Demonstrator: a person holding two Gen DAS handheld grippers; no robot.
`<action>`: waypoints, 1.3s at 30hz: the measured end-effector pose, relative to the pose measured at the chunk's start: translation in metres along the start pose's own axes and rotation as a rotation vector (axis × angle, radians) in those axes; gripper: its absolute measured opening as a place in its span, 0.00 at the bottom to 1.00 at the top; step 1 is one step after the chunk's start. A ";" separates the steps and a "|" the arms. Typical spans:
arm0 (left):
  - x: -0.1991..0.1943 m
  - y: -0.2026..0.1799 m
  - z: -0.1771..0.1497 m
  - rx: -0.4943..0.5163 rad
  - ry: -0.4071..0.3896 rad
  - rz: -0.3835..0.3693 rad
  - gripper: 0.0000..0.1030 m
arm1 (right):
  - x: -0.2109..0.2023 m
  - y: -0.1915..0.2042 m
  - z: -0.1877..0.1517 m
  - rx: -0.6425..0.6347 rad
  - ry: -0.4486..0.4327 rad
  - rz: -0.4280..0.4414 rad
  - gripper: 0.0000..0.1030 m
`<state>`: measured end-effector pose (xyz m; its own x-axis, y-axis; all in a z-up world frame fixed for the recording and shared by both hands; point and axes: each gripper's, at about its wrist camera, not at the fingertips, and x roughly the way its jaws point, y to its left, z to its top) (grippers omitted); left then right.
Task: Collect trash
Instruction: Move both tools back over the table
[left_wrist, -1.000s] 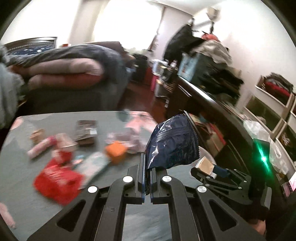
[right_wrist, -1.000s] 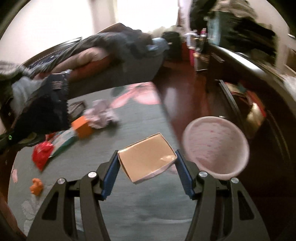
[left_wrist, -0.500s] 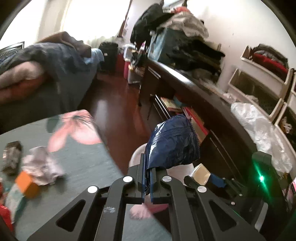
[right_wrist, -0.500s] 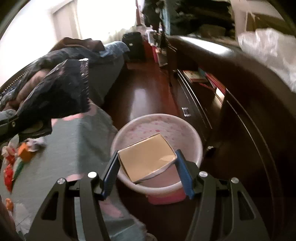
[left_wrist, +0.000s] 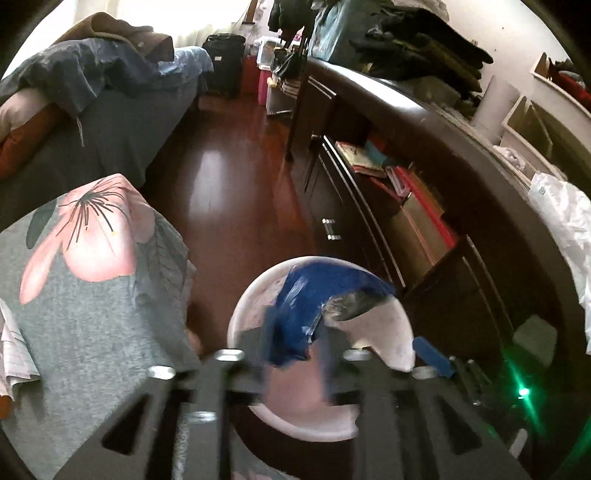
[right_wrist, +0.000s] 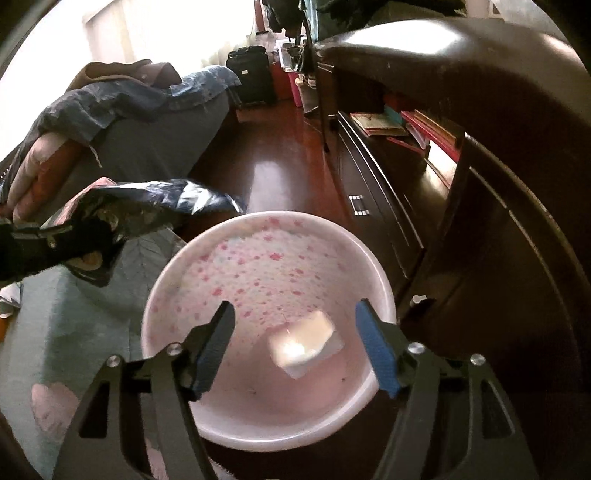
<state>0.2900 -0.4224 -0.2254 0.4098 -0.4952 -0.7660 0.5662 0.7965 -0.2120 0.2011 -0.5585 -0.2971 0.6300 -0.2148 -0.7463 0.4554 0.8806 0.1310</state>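
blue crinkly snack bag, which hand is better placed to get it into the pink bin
Left. The blue crinkly snack bag hangs at the left claw, whose jaws are opening above the pink speckled bin. The right claw is empty.

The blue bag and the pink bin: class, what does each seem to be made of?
Blue bag: likely thin plastic film with foil lining; it crinkles, glints, and shows a silvery inside.
Pink bin: probably moulded plastic, smooth and slightly glossy, with a thin even rim and printed pink specks.

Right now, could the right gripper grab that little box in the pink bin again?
Probably yes. The right gripper hangs over the bin, jaws opening, and the small box lies inside, directly below them, with nothing covering it.
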 end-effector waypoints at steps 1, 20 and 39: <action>-0.005 -0.001 -0.001 -0.001 -0.031 -0.004 0.60 | 0.001 -0.001 -0.001 0.003 -0.003 0.002 0.72; -0.113 0.046 -0.030 -0.036 -0.203 0.198 0.96 | -0.105 0.044 -0.006 -0.046 -0.116 0.038 0.92; -0.181 0.251 -0.076 -0.311 -0.129 0.685 0.96 | -0.152 0.248 -0.032 -0.390 -0.133 0.222 0.96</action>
<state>0.3040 -0.1061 -0.1855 0.6884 0.1236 -0.7147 -0.0646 0.9919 0.1093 0.1980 -0.2944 -0.1718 0.7725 -0.0336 -0.6341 0.0464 0.9989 0.0037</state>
